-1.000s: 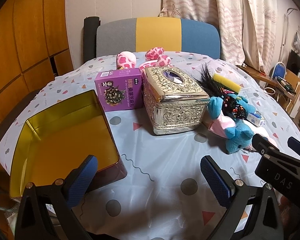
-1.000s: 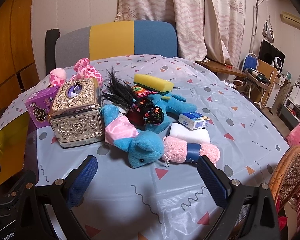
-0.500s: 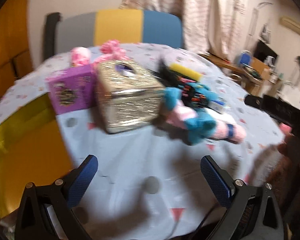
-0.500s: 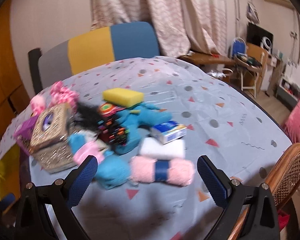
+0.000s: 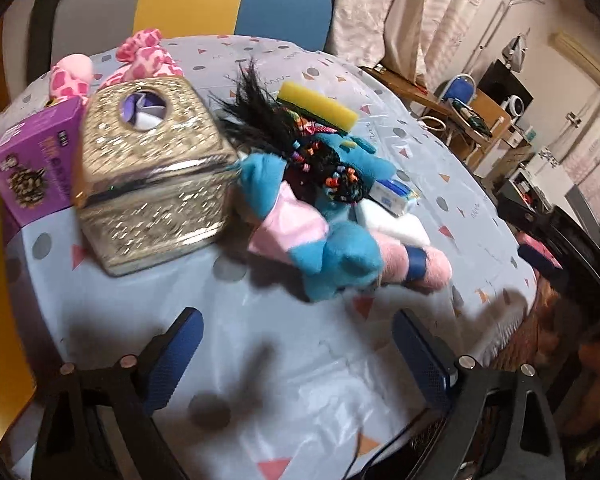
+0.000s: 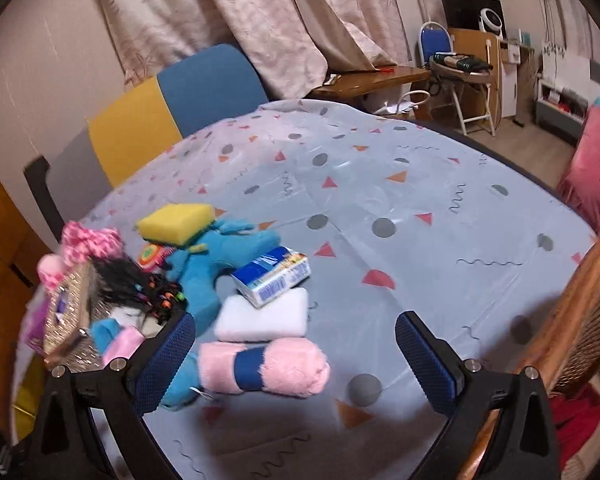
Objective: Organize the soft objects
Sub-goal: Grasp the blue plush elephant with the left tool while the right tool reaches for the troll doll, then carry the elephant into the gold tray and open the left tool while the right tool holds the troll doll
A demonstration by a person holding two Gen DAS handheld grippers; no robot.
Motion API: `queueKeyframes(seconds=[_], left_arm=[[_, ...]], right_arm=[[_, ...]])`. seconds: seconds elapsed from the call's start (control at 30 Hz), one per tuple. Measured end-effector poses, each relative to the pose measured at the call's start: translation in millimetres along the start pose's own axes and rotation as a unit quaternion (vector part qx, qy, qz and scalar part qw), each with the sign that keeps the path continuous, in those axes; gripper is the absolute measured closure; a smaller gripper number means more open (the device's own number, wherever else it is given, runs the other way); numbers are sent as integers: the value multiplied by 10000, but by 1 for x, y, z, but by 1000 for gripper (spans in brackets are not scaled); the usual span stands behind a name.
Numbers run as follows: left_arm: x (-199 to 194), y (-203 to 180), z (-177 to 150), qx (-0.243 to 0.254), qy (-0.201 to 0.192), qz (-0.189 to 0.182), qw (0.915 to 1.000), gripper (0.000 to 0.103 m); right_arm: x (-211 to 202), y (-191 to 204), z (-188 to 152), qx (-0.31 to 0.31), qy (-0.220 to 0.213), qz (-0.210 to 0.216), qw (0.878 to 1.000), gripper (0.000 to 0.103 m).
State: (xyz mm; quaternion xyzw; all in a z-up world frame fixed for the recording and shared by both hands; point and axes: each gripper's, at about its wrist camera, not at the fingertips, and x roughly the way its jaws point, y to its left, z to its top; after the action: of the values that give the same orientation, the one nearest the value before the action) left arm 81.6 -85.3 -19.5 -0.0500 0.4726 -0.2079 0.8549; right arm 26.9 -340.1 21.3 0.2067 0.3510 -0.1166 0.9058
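Where it lies – blue plush toy (image 5: pixel 336 256) (pink bib) – slumped sideways

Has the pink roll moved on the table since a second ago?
No. The pink roll still lies beside the white pad and blue plush; only the cameras swung.
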Motion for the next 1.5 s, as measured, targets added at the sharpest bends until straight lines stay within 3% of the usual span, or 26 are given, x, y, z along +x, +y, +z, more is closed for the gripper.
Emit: queueKeyframes(seconds=[0.2, 0.3, 0.47, 0.5, 0.53, 0.57, 0.6, 0.63, 0.97, 1.1, 1.17, 1.3, 1.37, 1.5], left_arm=[[34, -1, 26, -462, -73, 162, 9988, 8], [46, 2, 34, -835, -305, 227, 9958, 6], [66, -8, 37, -766, -417, 373, 9955, 11], [71, -10, 37, -762, -350, 356, 9958, 30], [78, -9, 37, -783, -210, 379, 9960, 39], [81, -8, 37, -797, -177, 355, 9960, 40], [81, -8, 37, -806, -207, 301, 9961, 53], [77, -6, 36, -770, -231, 223, 9965, 79], [13, -6, -1, 150, -227, -514, 9983, 79], [-8, 6, -22, 333, -60, -483, 9983, 79], [-16, 19, -37, 402, -5, -251, 9989, 79], [-12, 52, -57, 129, 210, 99, 9996, 74], [-7, 69, -63, -237, 312, 4, 9992, 73], [-4, 83, -65, -623, 302, -219, 9974, 68]], right_arm=[[3, -6, -1, 247, 17, 496, 9985, 1], [5, -11, 0, 399, 70, 672, 9969, 1], [8, -16, 1, 582, 88, 839, 9947, 1], [9, -16, 1, 585, 104, 859, 9945, 1], [9, -16, 1, 583, 123, 880, 9943, 1], [10, -16, 1, 587, 133, 893, 9942, 1], [10, -17, 1, 591, 133, 897, 9941, 1], [10, -17, 1, 597, 125, 902, 9941, 1], [11, -16, 0, 580, 209, 850, 9945, 1], [15, -12, -1, 506, 366, 774, 9950, 1], [18, -8, -2, 381, 497, 764, 9951, 3], [31, 24, -2, -471, 993, 874, 9901, 9], [38, 54, 0, -1010, 1209, 1098, 9814, 21], [52, 116, 10, -2063, 1138, 1207, 9643, 22]])
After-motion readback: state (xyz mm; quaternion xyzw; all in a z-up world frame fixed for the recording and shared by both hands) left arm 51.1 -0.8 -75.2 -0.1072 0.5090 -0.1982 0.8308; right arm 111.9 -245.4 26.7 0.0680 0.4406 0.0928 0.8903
